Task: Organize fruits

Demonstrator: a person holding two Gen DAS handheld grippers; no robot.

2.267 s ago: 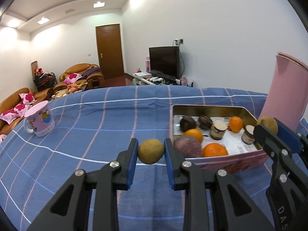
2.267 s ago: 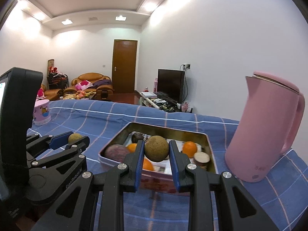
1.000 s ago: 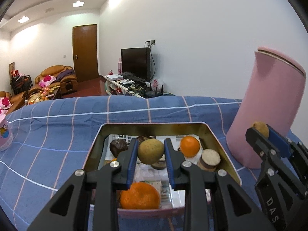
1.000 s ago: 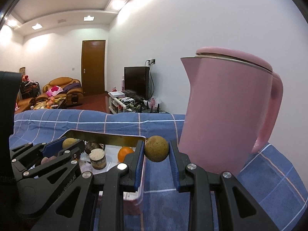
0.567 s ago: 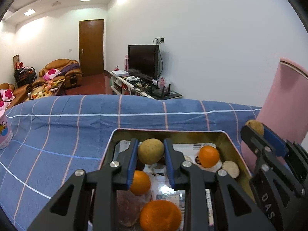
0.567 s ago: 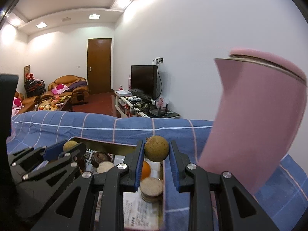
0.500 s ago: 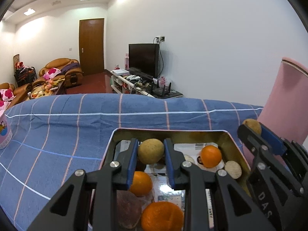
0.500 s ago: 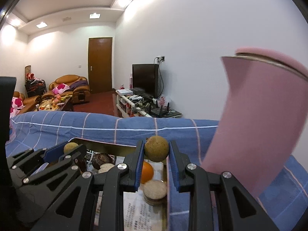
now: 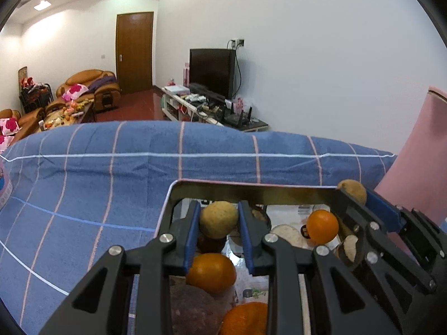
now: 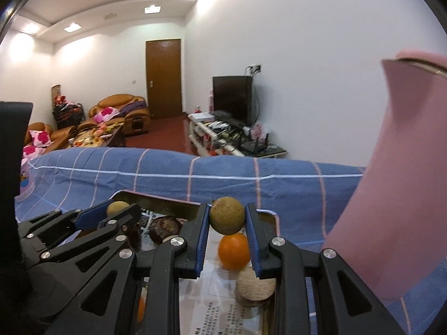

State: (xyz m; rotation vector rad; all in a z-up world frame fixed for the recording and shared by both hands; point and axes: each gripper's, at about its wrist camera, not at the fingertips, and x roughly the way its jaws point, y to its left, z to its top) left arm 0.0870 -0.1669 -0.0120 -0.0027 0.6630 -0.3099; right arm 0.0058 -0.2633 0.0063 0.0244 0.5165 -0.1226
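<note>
Compared with a couple of seconds back, when your left gripper (image 9: 218, 230) was out over the bare blue plaid cloth (image 9: 111, 173) and the tin sat off to the side, you've got both grippers over the metal tin (image 9: 251, 192) now. Your left one is clamped tight on a tan round fruit (image 9: 218, 219), hanging above the near oranges (image 9: 211, 273) and a purplish fruit (image 9: 195, 311) in the tin. Your right gripper (image 10: 227, 227) is squeezed shut on its own brownish round fruit (image 10: 227, 219), just over the tin's far right corner, with a small orange (image 10: 234, 251) and a pale, flat-topped round thing (image 10: 255, 286) right below it. A dark round fruit (image 10: 164, 228) sits further left in the tin. The pink kettle (image 10: 405, 181) is just beside the tin on the right and blocks that whole side of the right wrist view; earlier its handle and lid showed, now only the body. There's printed paper (image 10: 218, 319) lining the tin bottom, but the writing is too small to read. TV (image 9: 212, 72) and sofas (image 9: 89, 89) are in the background.
</note>
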